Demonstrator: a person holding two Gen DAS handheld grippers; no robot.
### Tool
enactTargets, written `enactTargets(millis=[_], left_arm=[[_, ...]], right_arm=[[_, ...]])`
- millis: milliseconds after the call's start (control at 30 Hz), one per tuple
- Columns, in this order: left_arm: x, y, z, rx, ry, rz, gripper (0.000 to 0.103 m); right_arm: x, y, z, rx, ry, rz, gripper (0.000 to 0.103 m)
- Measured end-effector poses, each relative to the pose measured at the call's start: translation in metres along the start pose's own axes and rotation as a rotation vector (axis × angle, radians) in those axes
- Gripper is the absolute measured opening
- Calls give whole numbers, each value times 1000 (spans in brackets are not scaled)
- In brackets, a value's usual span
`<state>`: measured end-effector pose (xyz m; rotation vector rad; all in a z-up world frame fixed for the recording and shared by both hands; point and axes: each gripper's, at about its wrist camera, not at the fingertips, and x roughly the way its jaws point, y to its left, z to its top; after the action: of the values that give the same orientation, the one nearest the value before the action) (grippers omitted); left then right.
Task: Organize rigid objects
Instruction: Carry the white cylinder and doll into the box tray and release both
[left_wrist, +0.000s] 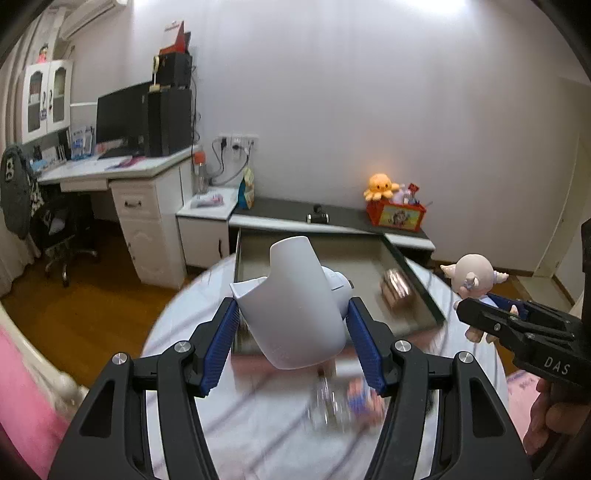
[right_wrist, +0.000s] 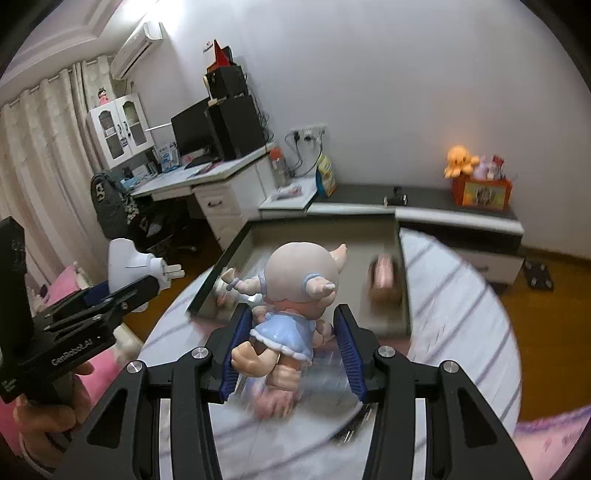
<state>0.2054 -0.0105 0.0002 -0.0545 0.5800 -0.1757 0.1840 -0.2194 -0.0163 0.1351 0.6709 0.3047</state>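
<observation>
My left gripper (left_wrist: 293, 317) is shut on a white plastic plug-in device (left_wrist: 295, 306) and holds it in the air above the round table, just short of the open grey drawer (left_wrist: 314, 251). It also shows in the right wrist view (right_wrist: 133, 264). My right gripper (right_wrist: 291, 332) is shut on a doll in a blue dress (right_wrist: 291, 295), held above the table near the drawer; the doll also shows in the left wrist view (left_wrist: 476, 280). A pink-brown box (left_wrist: 397, 288) lies in the drawer at its right side.
A round table with a striped cloth (right_wrist: 461, 332) lies below both grippers, with a blurred clear item (left_wrist: 328, 402) and a small colourful item (left_wrist: 360, 397) on it. A low dark cabinet (left_wrist: 332, 216) behind the drawer carries an orange toy box (left_wrist: 395, 214). A desk (left_wrist: 122, 173) stands at the left.
</observation>
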Motion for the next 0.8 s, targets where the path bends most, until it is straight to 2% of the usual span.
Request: enactTargets(millis=[133, 333, 600, 800], left_arm=[[35, 2, 31, -5, -4, -8, 61], [98, 1, 58, 11, 33, 4, 61], [199, -3, 57, 7, 191, -7, 61], [238, -8, 50, 14, 293, -18, 62]], right_arm=[[30, -14, 38, -18, -8, -27, 48], [86, -34, 67, -23, 49, -43, 48], [166, -59, 69, -9, 182, -62, 48], [200, -72, 64, -2, 266, -73, 48]])
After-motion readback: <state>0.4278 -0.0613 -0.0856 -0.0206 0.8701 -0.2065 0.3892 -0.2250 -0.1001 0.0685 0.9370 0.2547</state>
